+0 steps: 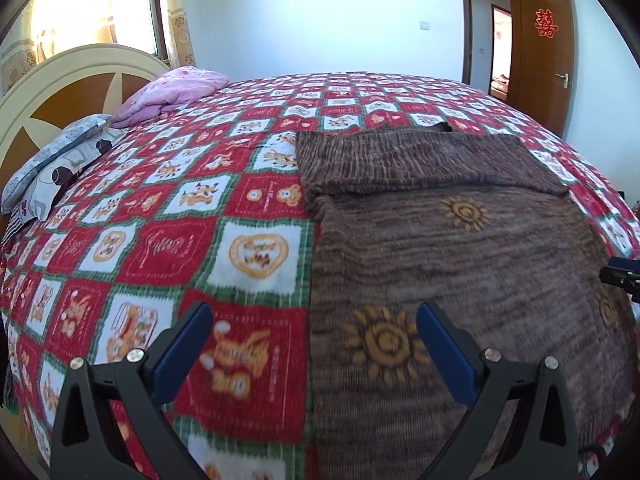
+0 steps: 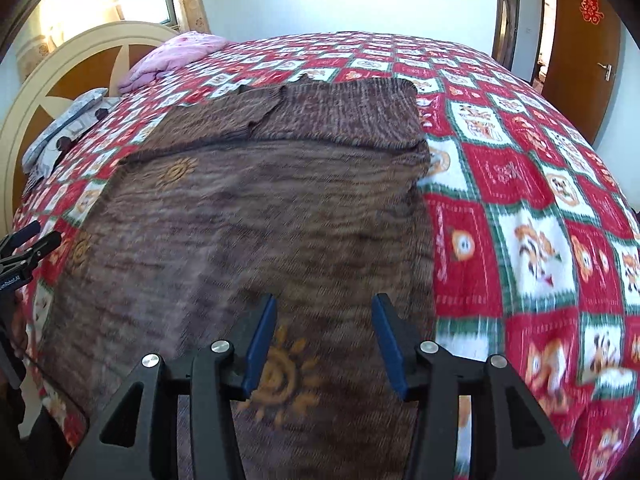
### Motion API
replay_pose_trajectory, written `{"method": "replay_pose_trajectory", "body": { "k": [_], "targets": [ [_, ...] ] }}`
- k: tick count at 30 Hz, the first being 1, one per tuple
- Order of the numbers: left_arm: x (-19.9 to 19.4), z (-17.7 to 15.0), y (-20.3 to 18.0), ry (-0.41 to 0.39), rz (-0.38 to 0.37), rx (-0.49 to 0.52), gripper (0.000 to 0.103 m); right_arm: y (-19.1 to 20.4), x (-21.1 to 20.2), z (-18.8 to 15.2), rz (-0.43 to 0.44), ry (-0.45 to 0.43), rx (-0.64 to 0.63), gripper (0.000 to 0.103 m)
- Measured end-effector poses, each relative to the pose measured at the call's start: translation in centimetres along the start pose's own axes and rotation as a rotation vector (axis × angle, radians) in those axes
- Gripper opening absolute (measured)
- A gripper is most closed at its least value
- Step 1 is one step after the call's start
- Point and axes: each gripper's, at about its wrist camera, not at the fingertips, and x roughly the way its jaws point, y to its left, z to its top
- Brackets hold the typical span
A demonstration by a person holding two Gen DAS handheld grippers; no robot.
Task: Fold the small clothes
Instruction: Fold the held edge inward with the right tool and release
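Brown knitwear with a streaky weave lies spread flat on the bed: a small sweater [image 1: 460, 248], marked with orange sun motifs, resting on a red, white and green checked blanket [image 1: 168, 208] printed with cartoon animals; its far end is doubled over, a ribbed band of the knit folded back on top of the body, so that a straight fold edge runs across the garment. In the left wrist view the sweater fills the right half of the picture, its long left edge running straight down the blanket; in the right wrist view it fills the left and middle, with its right edge against the checks.

The left tongs [image 1: 314, 350] stand wide apart above the sweater's left edge, one blue pad over the blanket and the other over the knit, nothing between them; the right tongs [image 2: 324, 344] stand partly apart above the near part of the sweater, a sun motif showing in the gap, and the pads do not press on the cloth. Each tool shows at the edge of the other's view, so they hang at opposite sides of the garment.

At the head of the bed, a cream and brown headboard [image 1: 68, 88]; beside it a grey patterned pillow [image 1: 60, 160] and a folded pink quilt [image 1: 176, 88]; a wooden door [image 1: 540, 56] stands ajar in the far corner.
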Motion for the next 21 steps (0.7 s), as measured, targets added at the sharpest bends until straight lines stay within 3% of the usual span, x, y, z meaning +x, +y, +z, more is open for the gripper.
{"method": "replay_pose_trajectory", "body": {
  "k": [14,17,21],
  "targets": [
    [-5.1,-4.8,1.6,0.009,0.0,0.062,0.102,2.3,-4.1,-5.9,0.012,0.02,-0.044,0.051],
    [-5.5,-6.1,1.7,0.041,-0.006,0.06,0.096,2.4,-4.4,-6.9,0.009,0.032,-0.042,0.051],
    [-6.0,-8.1,1.8,0.102,-0.069,0.03,0.082,2.6,-4.9,-8.3,0.014,0.04,-0.042,0.051]
  ]
}}
